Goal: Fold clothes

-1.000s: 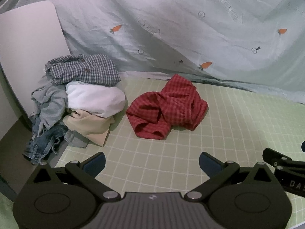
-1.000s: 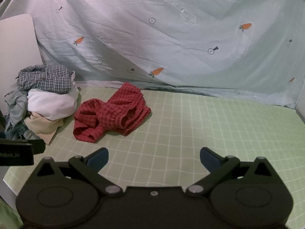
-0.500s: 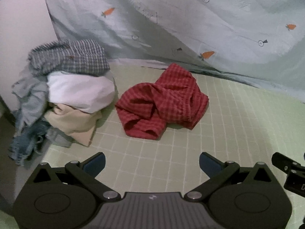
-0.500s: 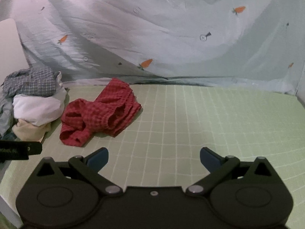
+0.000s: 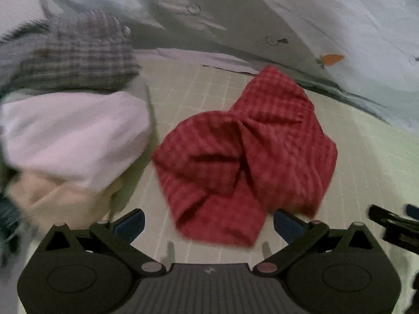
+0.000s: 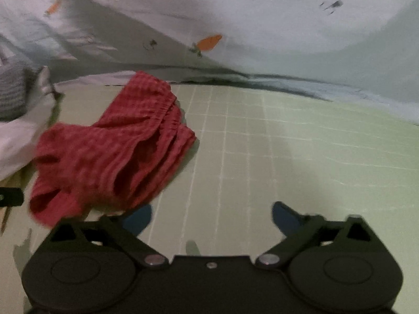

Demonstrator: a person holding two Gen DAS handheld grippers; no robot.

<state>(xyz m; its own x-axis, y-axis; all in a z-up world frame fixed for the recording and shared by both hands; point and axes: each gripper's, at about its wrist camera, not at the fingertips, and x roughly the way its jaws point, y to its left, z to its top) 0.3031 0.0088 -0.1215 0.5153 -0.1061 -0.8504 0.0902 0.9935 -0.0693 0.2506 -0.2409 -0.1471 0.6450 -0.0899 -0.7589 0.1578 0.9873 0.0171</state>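
Red checked shorts (image 5: 246, 154) lie crumpled on the green grid mat (image 5: 199, 91). My left gripper (image 5: 208, 225) hangs open just over their near edge, and the cloth's lowest fold lies between the fingers without being pinched. In the right wrist view the same shorts (image 6: 110, 154) lie to the left. My right gripper (image 6: 212, 217) is beside their right edge; its jaws are closing, with only bare mat between them. Its left fingertip (image 6: 138, 219) sits at the hem. The right gripper's tip (image 5: 390, 222) shows at the left view's right edge.
A pile of clothes stands left of the shorts: a grey checked shirt (image 5: 70, 60) on top, a white garment (image 5: 70, 136) and a beige one (image 5: 52, 198) below. A pale sheet with carrot prints (image 6: 262, 26) hangs behind. The mat (image 6: 314, 157) stretches right.
Both grippers have dropped and moved forward toward the red shorts, which now fill much more of each view. The right gripper's fingers have drawn slightly closer together.
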